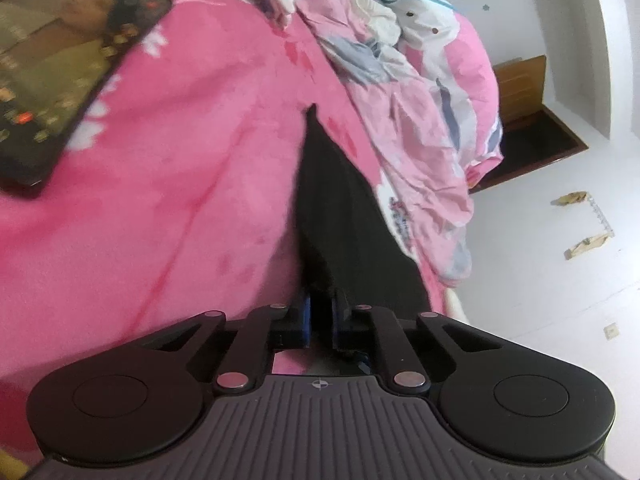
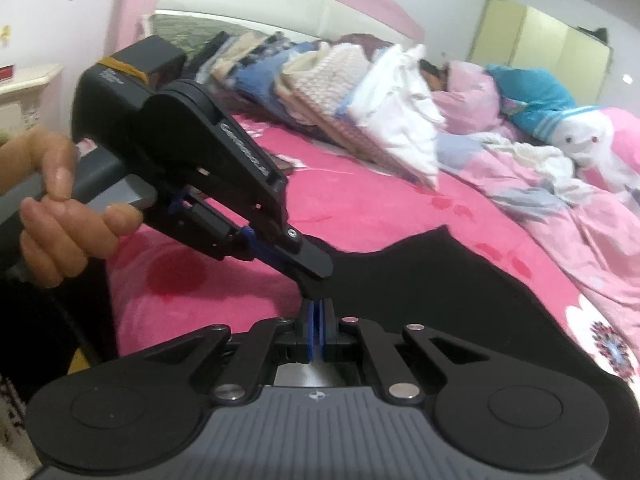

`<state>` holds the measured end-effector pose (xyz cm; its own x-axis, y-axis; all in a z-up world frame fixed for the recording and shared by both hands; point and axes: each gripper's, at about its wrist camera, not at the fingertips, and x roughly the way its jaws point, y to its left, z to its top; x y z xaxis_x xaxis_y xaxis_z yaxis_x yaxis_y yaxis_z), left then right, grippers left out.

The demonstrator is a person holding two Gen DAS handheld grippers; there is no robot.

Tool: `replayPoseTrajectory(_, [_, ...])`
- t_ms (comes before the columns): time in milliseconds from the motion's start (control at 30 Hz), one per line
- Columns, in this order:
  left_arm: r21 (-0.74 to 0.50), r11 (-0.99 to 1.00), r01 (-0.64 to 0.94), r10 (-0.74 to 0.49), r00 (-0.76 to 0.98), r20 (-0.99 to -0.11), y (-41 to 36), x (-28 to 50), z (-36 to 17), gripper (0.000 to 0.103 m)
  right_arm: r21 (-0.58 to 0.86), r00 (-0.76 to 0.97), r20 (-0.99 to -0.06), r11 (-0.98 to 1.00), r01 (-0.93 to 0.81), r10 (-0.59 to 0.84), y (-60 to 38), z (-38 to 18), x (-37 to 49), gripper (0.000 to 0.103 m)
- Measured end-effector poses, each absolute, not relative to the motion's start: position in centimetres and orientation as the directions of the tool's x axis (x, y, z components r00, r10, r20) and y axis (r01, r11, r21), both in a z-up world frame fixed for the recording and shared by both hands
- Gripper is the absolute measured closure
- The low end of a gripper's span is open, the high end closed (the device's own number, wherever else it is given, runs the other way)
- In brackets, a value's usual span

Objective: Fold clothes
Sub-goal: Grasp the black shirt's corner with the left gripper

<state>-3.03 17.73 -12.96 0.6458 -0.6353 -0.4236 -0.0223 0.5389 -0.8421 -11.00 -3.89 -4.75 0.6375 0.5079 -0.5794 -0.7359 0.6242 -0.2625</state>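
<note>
**Black garment gripped at one end by both grippers, stretched along the pink bed**

Pink bedding fills the room: a bright pink blanket covers the bed, a rumpled floral quilt lies along its far side, and a leaning row of folded clothes runs by the headboard. A phone with a lit screen rests on the blanket.

On that blanket lies the black garment. Both tools grip it at its near end, close together. The left gripper, held in a hand, has its fingers pinched down on the cloth's edge. The right gripper has its blue pads nearly touching, and dark cloth seems to be caught at their tips, though the contact is hard to make out.

From the left wrist view the garment runs as a long narrow strip straight away from the grippers, tapering to a point far up the bed. Its long axis lies along the line of the left gripper's fingers, beside the quilt.

As for progress, the strip looks narrow enough to be already doubled lengthwise, but I cannot count layers. It is not yet a compact bundle like those by the headboard, so I judge that shortening folds remain.
</note>
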Motion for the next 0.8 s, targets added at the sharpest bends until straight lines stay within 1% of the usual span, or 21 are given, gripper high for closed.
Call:
replayPoseTrajectory(100, [-0.828,0.561,-0.018,-0.622,0.651,-0.435,17.9,-3.7,-13.7,0.096,-0.264,0.605,-0.61,0.588,-0.764,0.512,-3.3,-6.0,-11.5,0.102])
replayPoseTrajectory(200, [-0.815,0.58,0.001,-0.614,0.658,-0.436,17.8,-3.8,-13.4,0.096,-0.246,0.608,-0.606,0.607,-0.756,0.512,-3.5,-5.9,-11.4,0.101])
replayPoseTrajectory(433, [-0.811,0.585,0.007,-0.608,0.666,-0.433,17.8,-4.0,-13.5,0.095,0.016,0.613,-0.58,0.76,-0.65,0.537,-6.8,-4.0,-7.8,0.1])
replayPoseTrajectory(500, [-0.8,0.6,0.003,-0.596,0.668,-0.445,17.7,-4.0,-13.3,0.095,0.056,0.596,-0.606,0.776,-0.628,0.527,-6.9,-5.1,-7.0,0.1])
replayPoseTrajectory(667, [-0.733,0.68,0.013,-0.539,0.686,-0.488,17.4,-4.7,-12.0,0.094,0.06,0.615,-0.589,0.787,-0.614,0.525,-7.2,-6.4,-7.4,0.099])
replayPoseTrajectory(800, [-0.653,0.757,0.016,-0.464,0.716,-0.521,17.4,-5.8,-10.6,0.094,0.077,0.623,-0.571,0.791,-0.607,0.534,-7.6,-6.9,-7.8,0.099])
